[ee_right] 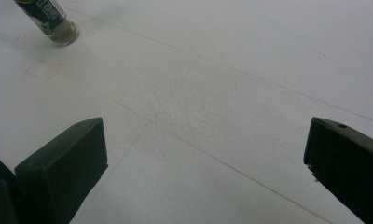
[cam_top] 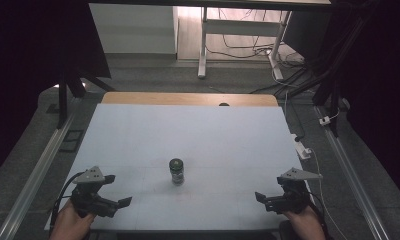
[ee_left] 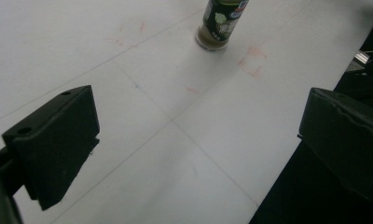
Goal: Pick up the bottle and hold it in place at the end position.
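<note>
I see a small glass spice jar with a dark cap and a dark green label (cam_top: 176,171) standing upright on the white worktop (cam_top: 188,130), near the middle of its near half and roughly midway between my two tools. My left tongs (cam_top: 117,191) hover low over the near left corner, held in a hand (cam_top: 72,224), jaws wide apart and gripping nothing; in the left gripper view the jar (ee_left: 220,23) sits well ahead of them, beside faint red marks (ee_left: 252,60) on the surface. My right tongs (cam_top: 262,197) hover near the right edge, jaws likewise spread and empty, with the jar (ee_right: 49,21) far off at upper left.
</note>
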